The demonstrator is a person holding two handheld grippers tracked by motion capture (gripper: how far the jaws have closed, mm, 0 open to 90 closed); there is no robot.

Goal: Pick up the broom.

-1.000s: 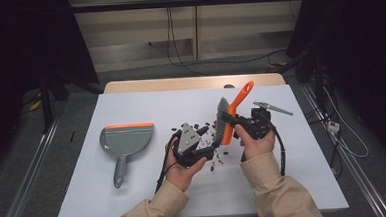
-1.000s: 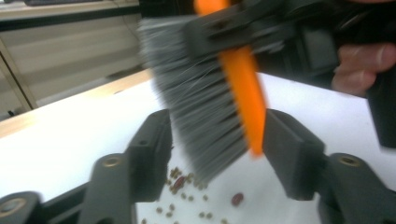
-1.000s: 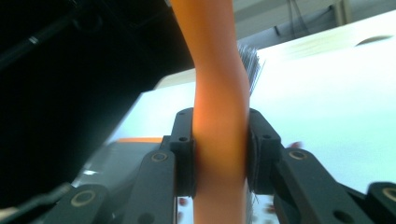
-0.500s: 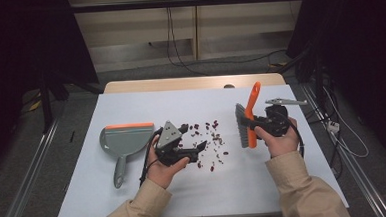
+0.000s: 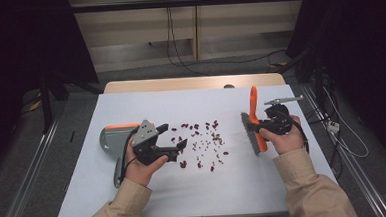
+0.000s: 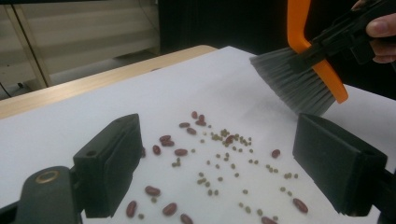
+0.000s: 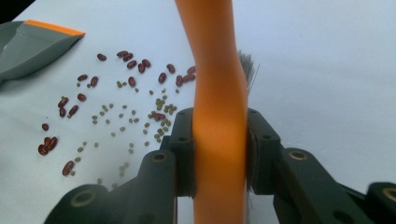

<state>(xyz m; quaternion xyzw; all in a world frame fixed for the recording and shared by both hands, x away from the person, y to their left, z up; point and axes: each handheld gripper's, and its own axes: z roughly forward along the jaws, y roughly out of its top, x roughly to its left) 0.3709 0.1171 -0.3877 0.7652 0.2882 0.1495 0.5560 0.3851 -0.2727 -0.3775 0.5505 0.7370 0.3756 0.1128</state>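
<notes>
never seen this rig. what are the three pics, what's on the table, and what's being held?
No robot arm here: a person holds a hand-operated two-jaw gripper in each hand. The high view looks down from above the person's side of the table. The other two pictures come from cameras riding on each gripper, looking along its black jaws.

Scattered red beans and small green beans lie mid-table, with a grey dustpan at the left.

The right gripper is clamped on the orange handle of a brush, bristles toward the beans. The left gripper holds nothing; its jaws have just been opening, and they stand wide apart over the beans.
</notes>
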